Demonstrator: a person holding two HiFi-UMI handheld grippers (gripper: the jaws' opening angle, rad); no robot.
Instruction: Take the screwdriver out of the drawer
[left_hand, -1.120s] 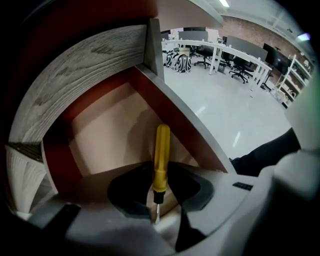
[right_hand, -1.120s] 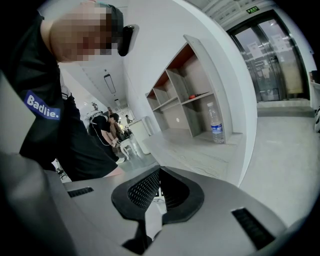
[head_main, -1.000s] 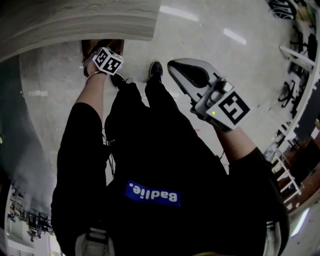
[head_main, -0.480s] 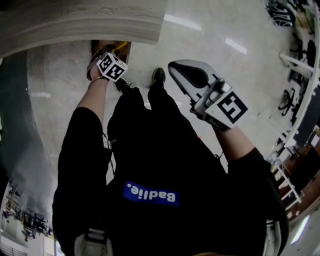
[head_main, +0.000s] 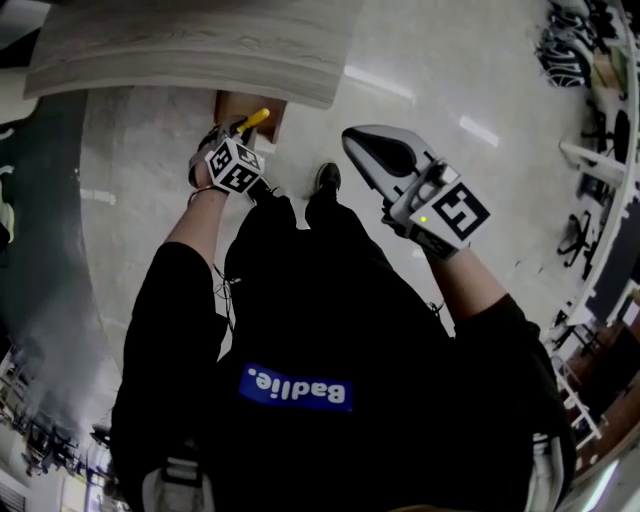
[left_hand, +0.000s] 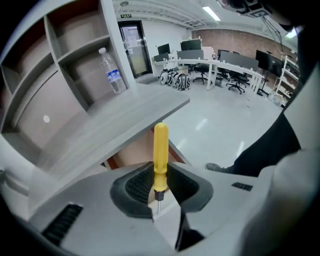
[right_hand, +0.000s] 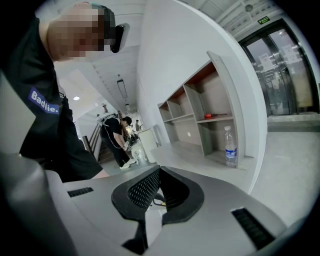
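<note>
- Left gripper (left_hand: 160, 176) is clamped on the screwdriver (left_hand: 160, 147), at lower centre of the left gripper view. Its ribbed pads press the bottom of the yellow handle from both sides.
- Handle stands upright above the jaws, and the thin metal shaft runs back toward the camera.
- Right gripper (right_hand: 159, 170) sits at lower centre of its own view with the jaw tips together and nothing held. In the head view it hangs at centre right, well apart from the left gripper.
- Drawer (left_hand: 132, 156) is open just behind the screwdriver. Its brown inside shows under the edge of the worktop (left_hand: 125, 120), and nothing else can be made out in it.
- In the head view the yellow handle shows at upper centre, over the drawer and near the worktop's edge.
- Shoe (left_hand: 217, 167) and a dark trouser leg fill the right side of the left gripper view, on the pale floor (left_hand: 215, 115).
- Farther off, at upper left, a bottle (left_hand: 113, 72) stands on a shelf (left_hand: 82, 50). Desks and chairs fill the far room at upper right.
- Step in hand, as I judge it: the lift-out. The screwdriver is gripped and looks clear of the drawer, so the task seems nearly done.
- Next move probably calls for a firm hold while the tool is carried away from the drawer without the handle knocking the worktop's edge. The grip is low on the handle, so the tool could tip between the pads.
</note>
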